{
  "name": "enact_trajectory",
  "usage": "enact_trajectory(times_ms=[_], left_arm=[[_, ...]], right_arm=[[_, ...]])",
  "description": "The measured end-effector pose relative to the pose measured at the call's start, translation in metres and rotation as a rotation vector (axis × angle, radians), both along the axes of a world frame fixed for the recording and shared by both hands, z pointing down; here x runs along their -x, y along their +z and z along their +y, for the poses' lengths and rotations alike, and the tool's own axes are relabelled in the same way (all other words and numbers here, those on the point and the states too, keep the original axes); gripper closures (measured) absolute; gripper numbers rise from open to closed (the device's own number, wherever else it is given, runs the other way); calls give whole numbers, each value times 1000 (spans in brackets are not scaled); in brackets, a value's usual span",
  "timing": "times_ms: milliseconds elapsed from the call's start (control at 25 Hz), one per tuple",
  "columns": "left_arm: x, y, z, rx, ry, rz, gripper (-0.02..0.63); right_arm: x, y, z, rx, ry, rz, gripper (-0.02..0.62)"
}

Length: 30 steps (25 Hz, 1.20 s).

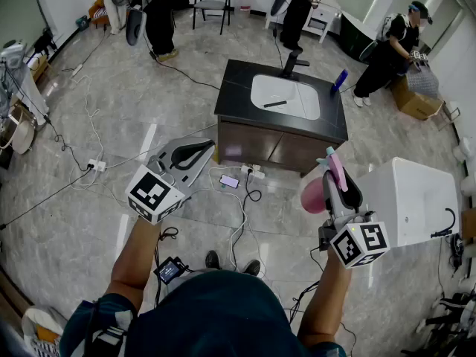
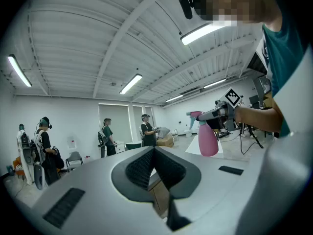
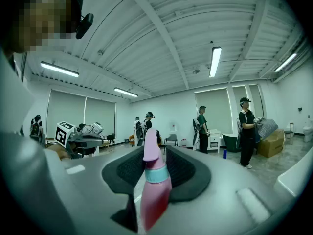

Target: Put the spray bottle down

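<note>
A pink spray bottle [image 1: 313, 195] with a teal collar hangs in the air, gripped by its neck in my right gripper [image 1: 338, 178], which is shut on it. In the right gripper view the spray bottle [image 3: 154, 190] rises between the dark pads, its pink nozzle pointing forward. The left gripper view shows the spray bottle [image 2: 208, 140] upright at the right. My left gripper [image 1: 210, 148] is held out level to the left, its fingertips together with nothing in them. Both grippers hover above the floor in front of the dark sink cabinet [image 1: 233, 97].
The cabinet carries a white basin, a black faucet [image 1: 291, 62] and a blue bottle [image 1: 340, 79]. A white tub [image 1: 416, 199] stands to the right. Cables, a power strip [image 1: 97, 165] and a phone [image 1: 229, 181] lie on the floor. Several people stand at the back.
</note>
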<state>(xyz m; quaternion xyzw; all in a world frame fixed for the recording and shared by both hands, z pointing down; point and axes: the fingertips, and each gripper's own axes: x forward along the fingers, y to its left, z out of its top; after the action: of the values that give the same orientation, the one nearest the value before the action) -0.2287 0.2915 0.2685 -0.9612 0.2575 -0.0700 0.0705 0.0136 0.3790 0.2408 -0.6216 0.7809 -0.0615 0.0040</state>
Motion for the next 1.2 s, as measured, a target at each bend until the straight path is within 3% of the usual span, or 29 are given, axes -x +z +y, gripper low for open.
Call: enact_trajectory(times_ms=[720,1200], left_arm=[[-2,10,-12,7,11,-6,601],[-73,27,-60,31,-63,-56,600]], right_arm=[[-5,10,-13,2,13,-3,456],[-78,24,-95,-4,-94,-76,457]])
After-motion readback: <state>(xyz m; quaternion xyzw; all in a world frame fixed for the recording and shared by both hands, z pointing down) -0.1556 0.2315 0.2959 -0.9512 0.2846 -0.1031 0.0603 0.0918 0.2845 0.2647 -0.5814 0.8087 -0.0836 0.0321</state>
